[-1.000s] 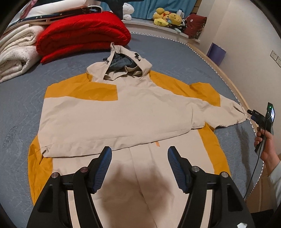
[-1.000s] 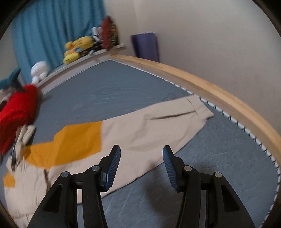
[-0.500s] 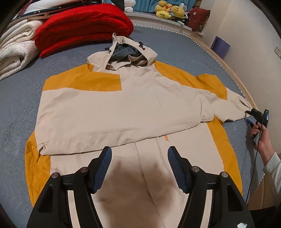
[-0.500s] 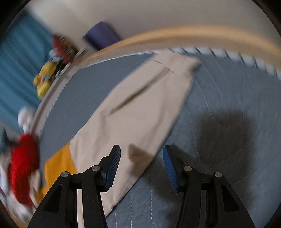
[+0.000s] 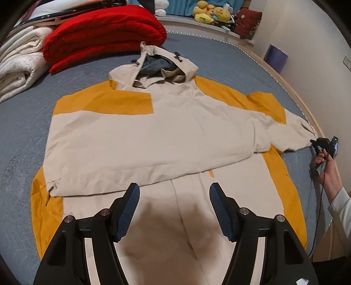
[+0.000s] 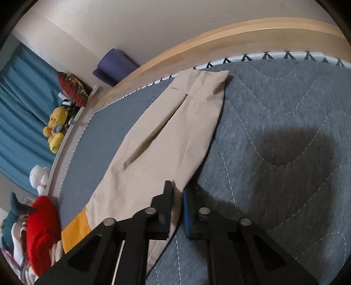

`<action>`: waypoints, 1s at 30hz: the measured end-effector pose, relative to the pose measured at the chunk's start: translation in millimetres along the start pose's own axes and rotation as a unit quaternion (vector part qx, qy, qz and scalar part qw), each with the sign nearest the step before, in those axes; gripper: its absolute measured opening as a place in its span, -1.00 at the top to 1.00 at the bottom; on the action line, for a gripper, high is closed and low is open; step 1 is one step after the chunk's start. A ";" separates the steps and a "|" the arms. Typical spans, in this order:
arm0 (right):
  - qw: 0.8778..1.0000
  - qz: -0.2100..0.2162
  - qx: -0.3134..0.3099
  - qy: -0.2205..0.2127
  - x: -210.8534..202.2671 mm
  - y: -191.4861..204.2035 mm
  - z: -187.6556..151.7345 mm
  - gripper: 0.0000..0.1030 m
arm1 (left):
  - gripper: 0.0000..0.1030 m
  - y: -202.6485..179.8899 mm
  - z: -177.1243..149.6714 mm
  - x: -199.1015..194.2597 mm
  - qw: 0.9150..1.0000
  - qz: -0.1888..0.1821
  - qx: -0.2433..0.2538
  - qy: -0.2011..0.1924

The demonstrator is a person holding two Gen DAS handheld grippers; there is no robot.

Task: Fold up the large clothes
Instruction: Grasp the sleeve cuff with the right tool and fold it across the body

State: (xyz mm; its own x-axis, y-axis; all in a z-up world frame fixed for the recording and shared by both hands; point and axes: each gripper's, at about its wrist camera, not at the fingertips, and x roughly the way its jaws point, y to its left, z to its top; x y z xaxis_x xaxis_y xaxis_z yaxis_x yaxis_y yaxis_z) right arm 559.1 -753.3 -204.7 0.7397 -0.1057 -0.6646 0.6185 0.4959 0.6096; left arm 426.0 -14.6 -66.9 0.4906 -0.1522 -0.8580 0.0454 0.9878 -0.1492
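A: What is each hand-held gripper doing?

B: The left hand-held gripper hovers with its blue pads spread wide, holding nothing, above the lower front of the jacket. The right hand-held gripper has its fingers pressed nearly together on the long edge of the right sleeve, a strip of beige cloth between them.

A: Where does the jacket lie?

B: Flat on the grey quilted bed, hood away from the viewer. One sleeve is already folded across the chest; the right sleeve stretches out to the bed's wooden rim.

A: How should this fold go?

B: I judge the pinch to be some way short of the cuff, so the loose end may droop. Lift only enough to clear the quilt, carry the sleeve across the chest in one arc, and lay it parallel to the folded one. The left hand-held gripper could press the body down so it doesn't drag.

A: Any containers?

B: None I can make out. Farther back lie a folded red blanket and white blankets; plush toys sit on the ledge beyond.
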 end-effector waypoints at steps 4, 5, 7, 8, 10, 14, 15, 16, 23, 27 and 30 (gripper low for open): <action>0.999 -0.005 -0.034 -0.034 -18.1 28.4 -0.8 0.94 | -0.22 11.7 3.9 -3.1 1.000 0.013 -0.017 -0.005; 0.998 -0.003 -0.050 -0.045 -25.8 43.5 -1.4 0.95 | -0.22 15.4 5.1 -5.0 1.000 0.014 -0.023 -0.007; 0.995 0.005 -0.082 -0.060 -41.5 77.2 -2.8 0.95 | -0.22 22.5 7.4 -9.3 0.999 0.014 -0.031 -0.012; 0.993 0.005 -0.101 -0.066 -48.6 95.0 -4.8 0.95 | -0.22 26.0 8.2 -11.7 0.999 0.016 -0.032 -0.013; 0.987 0.022 -0.141 -0.075 -66.2 138.8 -13.8 0.95 | -0.22 34.8 10.1 -15.0 0.999 0.031 -0.031 -0.014; 0.966 0.075 -0.234 -0.076 -106.8 229.9 -52.9 0.96 | -0.22 67.2 13.0 -28.0 0.997 0.042 -0.065 -0.022; 0.958 0.095 -0.263 -0.070 -120.9 258.9 -72.5 0.96 | -0.22 76.5 13.7 -32.7 0.996 0.042 -0.075 -0.024; 0.951 0.108 -0.282 -0.064 -131.0 276.4 -87.6 0.96 | -0.22 82.8 14.9 -35.7 0.995 0.043 -0.081 -0.027; 0.864 0.246 -0.437 0.048 -211.1 393.1 -281.1 0.96 | -0.22 132.4 18.6 -58.0 0.991 0.039 -0.124 -0.028; 0.809 0.265 -0.492 0.178 -217.5 408.3 -404.4 0.91 | -0.22 149.7 17.9 -64.5 0.989 0.029 -0.145 -0.023; 0.787 0.237 -0.508 0.256 -209.2 395.4 -460.4 0.87 | -0.22 155.7 16.1 -67.1 0.988 0.021 -0.153 -0.018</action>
State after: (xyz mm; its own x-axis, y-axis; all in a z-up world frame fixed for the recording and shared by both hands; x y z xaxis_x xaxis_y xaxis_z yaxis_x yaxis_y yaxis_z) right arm 526.9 -138.3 -23.6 0.4587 0.5317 -0.7120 -0.4196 0.8359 0.3539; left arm 414.2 149.9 -24.6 0.5178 -0.1037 -0.8492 -0.2382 0.9359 -0.2596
